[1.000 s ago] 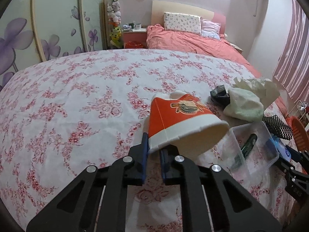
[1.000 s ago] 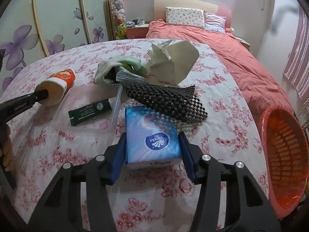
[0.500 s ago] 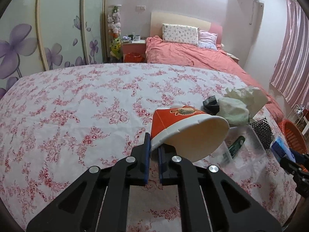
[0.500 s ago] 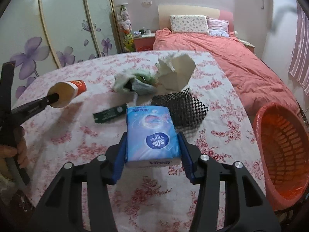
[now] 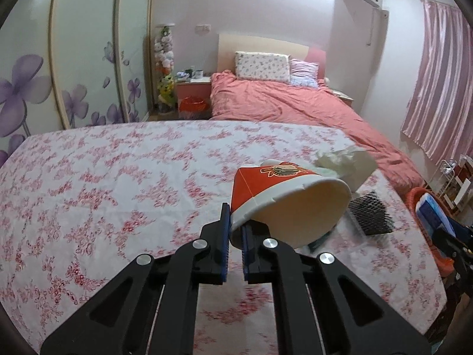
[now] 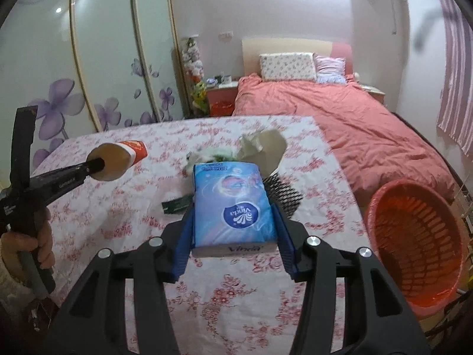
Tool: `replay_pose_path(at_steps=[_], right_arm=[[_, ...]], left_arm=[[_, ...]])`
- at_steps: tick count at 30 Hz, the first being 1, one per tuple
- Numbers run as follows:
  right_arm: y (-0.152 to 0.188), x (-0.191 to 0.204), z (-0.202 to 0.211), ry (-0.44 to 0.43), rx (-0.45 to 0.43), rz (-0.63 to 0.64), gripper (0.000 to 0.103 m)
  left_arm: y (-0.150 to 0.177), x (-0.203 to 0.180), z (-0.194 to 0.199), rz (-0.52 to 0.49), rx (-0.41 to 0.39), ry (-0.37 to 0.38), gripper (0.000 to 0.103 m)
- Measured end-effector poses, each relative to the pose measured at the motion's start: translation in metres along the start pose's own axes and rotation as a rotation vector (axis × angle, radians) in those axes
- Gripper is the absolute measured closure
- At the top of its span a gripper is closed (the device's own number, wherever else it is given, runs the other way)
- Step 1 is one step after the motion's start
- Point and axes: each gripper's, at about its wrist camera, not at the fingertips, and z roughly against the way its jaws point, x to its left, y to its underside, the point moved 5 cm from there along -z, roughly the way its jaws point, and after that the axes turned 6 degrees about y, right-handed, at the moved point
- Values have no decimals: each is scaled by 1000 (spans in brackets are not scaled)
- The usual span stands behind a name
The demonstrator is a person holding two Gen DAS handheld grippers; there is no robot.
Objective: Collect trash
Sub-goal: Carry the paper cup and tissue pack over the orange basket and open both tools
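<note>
The left gripper (image 5: 235, 230) has its jaws pinched almost shut on the rim of a red paper cup (image 5: 283, 198), which hangs tilted above the desk (image 5: 118, 177) with its open mouth turned toward the camera; one finger sits inside the rim and is partly hidden by the cup wall. In the right view the same cup (image 6: 118, 162) shows at the end of the left gripper's arm, and the person's hand (image 6: 32, 245) holding it is cut off by the frame edge. The right gripper (image 6: 233, 230) has its jaws spread wide and closed on both sides of a blue tissue pack (image 6: 233, 204), held clear of the desk (image 6: 221, 290); the pack hides much of the litter behind it. Past it lie a crumpled paper (image 6: 266, 148), a black mesh piece (image 6: 283, 195) and a dark green tube (image 6: 177, 205), each only partly visible; a blurred green-and-white bundle (image 6: 207, 155) beside the paper is too smeared to identify. An orange basket (image 6: 414, 245) stands just off the desk's right edge, its lower rim cut by the frame. In the left view the basket (image 5: 412, 198) is mostly hidden behind the tissue pack (image 5: 433, 216) and the right gripper, which shows only at the picture's edge.
</note>
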Motion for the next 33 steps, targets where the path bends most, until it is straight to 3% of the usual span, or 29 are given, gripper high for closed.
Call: replay_pose_path(at_steps=[10,18,26,33], right_arm=[[-14,-56,41,209,-138,-76,53],[-16,-129,70,393,-200,-183,53],[-5,-192,86,494,-215,-282,53],[8,-230,91,535,-209,-335,53]], left_arm=[[-14,-63,13,-59,-35,108,97],[-20,-144,15,-130,-49,252,97],[-14,-230,6,-190,-35,408,97],[-4,-275,-9,-226,-1,482,97]])
